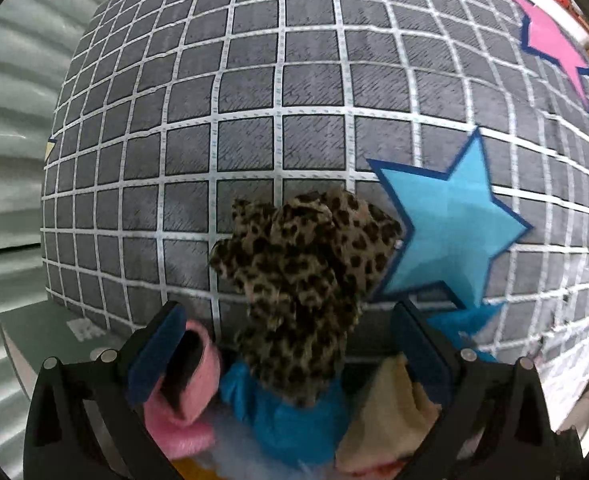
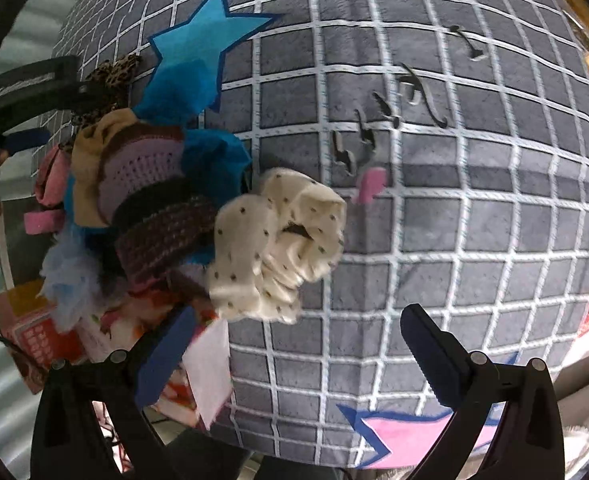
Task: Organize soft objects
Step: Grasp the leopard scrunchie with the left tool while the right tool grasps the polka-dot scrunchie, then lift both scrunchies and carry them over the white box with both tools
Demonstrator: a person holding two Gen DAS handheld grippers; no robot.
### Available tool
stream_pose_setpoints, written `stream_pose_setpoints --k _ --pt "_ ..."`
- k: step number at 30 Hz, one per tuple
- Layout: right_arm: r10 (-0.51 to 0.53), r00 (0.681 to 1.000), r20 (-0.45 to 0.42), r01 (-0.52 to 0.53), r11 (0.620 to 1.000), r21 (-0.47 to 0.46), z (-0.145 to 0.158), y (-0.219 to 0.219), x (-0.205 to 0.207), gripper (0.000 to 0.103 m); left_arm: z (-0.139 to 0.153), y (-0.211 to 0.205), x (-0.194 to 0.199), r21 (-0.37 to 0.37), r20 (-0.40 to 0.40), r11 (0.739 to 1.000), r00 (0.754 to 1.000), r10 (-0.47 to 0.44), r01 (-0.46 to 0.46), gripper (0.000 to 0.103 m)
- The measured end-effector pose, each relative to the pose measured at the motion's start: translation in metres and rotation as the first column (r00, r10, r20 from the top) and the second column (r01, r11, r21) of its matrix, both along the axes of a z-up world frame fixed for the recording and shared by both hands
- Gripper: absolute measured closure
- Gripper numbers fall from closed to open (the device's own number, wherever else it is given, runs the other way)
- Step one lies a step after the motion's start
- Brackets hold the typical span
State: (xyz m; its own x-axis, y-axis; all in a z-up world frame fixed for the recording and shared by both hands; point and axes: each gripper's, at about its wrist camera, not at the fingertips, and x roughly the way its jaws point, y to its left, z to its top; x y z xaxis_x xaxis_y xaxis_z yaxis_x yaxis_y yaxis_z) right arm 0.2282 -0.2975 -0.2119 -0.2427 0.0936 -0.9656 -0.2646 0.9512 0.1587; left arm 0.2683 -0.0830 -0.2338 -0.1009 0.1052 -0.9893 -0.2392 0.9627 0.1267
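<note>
A pile of soft items leans against a big grey grid-patterned cushion [image 1: 278, 92]. In the left wrist view a leopard-print scrunchie [image 1: 306, 268] tops the pile, with a pink fuzzy piece [image 1: 190, 404], a blue piece [image 1: 290, 420] and a tan piece [image 1: 390, 416] below. My left gripper [image 1: 290, 356] is open, its fingers spread either side of the pile. In the right wrist view a cream dotted scrunchie [image 2: 278, 244] rests on the pile's right side, beside knitted purple-brown bands [image 2: 154, 216]. My right gripper [image 2: 298, 356] is open and empty, just below the cream scrunchie. The left gripper's body [image 2: 34, 84] shows at upper left.
The cushion [image 2: 434, 220] carries blue stars [image 1: 450, 224] and pink stars [image 1: 554, 44]. A corrugated grey wall [image 1: 10, 128] stands at the left. A red and orange box [image 2: 34, 332] and white packaging [image 2: 210, 372] lie under the pile.
</note>
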Motion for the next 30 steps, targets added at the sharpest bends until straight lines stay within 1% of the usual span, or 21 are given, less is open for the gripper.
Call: stream_pose_setpoints --k 3,4,5,6,7,8,9,10,11,12,13,14,15,16,18,22,24,26,29,30 --pt "0.026 1.000 0.017 -0.026 1.000 0.000 -0.011 0.010 0.001 0.000 -0.013 -0.004 0.002 -0.008 -0.008 1.000 1.000 0.002 -0.002 0.001" --pt "0.033 0.999 0.027 -0.033 0.999 0.000 -0.014 0.012 0.001 0.000 -0.015 -0.005 0.003 -0.004 -0.003 1.000 1.000 0.004 -0.004 0.005" --pt "0.041 0.999 0.034 -0.041 0.999 -0.006 -0.016 0.014 0.002 0.002 -0.016 -0.006 0.002 -0.004 0.001 1.000 1.000 0.006 -0.006 0.013" --pt "0.048 0.998 0.041 -0.047 0.999 -0.009 -0.019 0.016 0.002 0.007 -0.018 -0.007 0.002 -0.002 -0.001 1.000 1.000 0.010 -0.010 0.017" --pt "0.049 0.998 0.036 -0.048 0.999 -0.008 -0.022 0.018 0.002 0.024 -0.022 -0.007 0.002 -0.006 -0.016 1.000 1.000 0.016 -0.016 0.027" --pt "0.040 0.999 0.024 -0.040 0.999 -0.004 -0.026 0.020 0.002 0.035 -0.027 -0.012 0.006 -0.031 -0.024 0.999 0.999 0.021 -0.022 0.032" --pt "0.027 0.999 0.030 -0.027 1.000 -0.001 -0.027 0.020 0.001 0.035 -0.029 -0.011 0.008 -0.059 -0.016 0.998 0.999 0.034 -0.035 0.038" --pt "0.016 0.999 0.032 -0.017 1.000 0.004 -0.029 0.026 0.001 0.046 -0.032 -0.012 0.011 -0.094 -0.019 0.995 0.999 0.030 -0.032 0.053" --pt "0.010 1.000 0.029 -0.010 1.000 0.003 -0.028 0.024 0.004 0.062 -0.034 -0.011 0.010 -0.111 -0.019 0.993 1.000 0.024 -0.026 0.063" --pt "-0.003 1.000 0.030 0.003 1.000 0.006 -0.027 0.021 0.005 0.066 -0.034 -0.012 0.010 -0.106 -0.013 0.994 1.000 0.010 -0.011 0.065" --pt "-0.014 0.999 0.034 0.013 1.000 0.010 -0.026 0.018 0.005 0.067 -0.033 -0.013 0.009 -0.096 0.001 0.995 1.000 -0.005 0.005 0.071" --pt "-0.024 0.999 0.040 0.024 1.000 0.016 -0.023 0.014 0.006 0.073 -0.026 -0.016 0.017 -0.079 0.008 0.997 1.000 -0.010 0.011 0.072" --pt "-0.036 0.998 0.044 0.035 0.999 0.021 -0.021 0.011 0.006 0.073 -0.022 -0.016 0.018 -0.089 0.027 0.996 1.000 -0.009 0.012 0.073" --pt "-0.050 0.997 0.050 0.049 0.998 0.026 -0.018 0.006 0.005 0.073 -0.018 -0.015 0.018 -0.107 0.045 0.994 0.999 -0.003 0.008 0.073" --pt "-0.075 0.995 0.064 0.073 0.997 0.035 -0.010 0.000 0.004 0.073 -0.006 -0.012 0.018 -0.110 0.063 0.994 0.998 -0.006 0.013 0.073" --pt "-0.104 0.991 0.082 0.100 0.994 0.048 0.000 -0.007 -0.003 0.073 0.017 -0.002 0.009 -0.106 0.104 0.993 0.994 -0.033 0.044 0.073" --pt "-0.109 0.990 0.091 0.105 0.993 0.054 0.012 -0.019 -0.012 0.073 0.029 -0.002 0.006 -0.103 0.115 0.993 0.992 -0.045 0.057 0.073" --pt "-0.122 0.988 0.097 0.116 0.991 0.060 0.013 -0.018 -0.013 0.073 0.041 -0.003 0.001 -0.094 0.135 0.993 0.989 -0.062 0.075 0.073" --pt "-0.135 0.986 0.100 0.130 0.990 0.061 0.039 -0.024 0.000 0.073 0.070 0.003 -0.012 -0.091 0.155 0.991 0.984 -0.088 0.103 0.072" --pt "-0.134 0.985 0.106 0.128 0.990 0.058 0.044 -0.023 0.000 0.073 0.076 -0.005 -0.012 -0.091 0.165 0.989 0.981 -0.102 0.119 0.072"
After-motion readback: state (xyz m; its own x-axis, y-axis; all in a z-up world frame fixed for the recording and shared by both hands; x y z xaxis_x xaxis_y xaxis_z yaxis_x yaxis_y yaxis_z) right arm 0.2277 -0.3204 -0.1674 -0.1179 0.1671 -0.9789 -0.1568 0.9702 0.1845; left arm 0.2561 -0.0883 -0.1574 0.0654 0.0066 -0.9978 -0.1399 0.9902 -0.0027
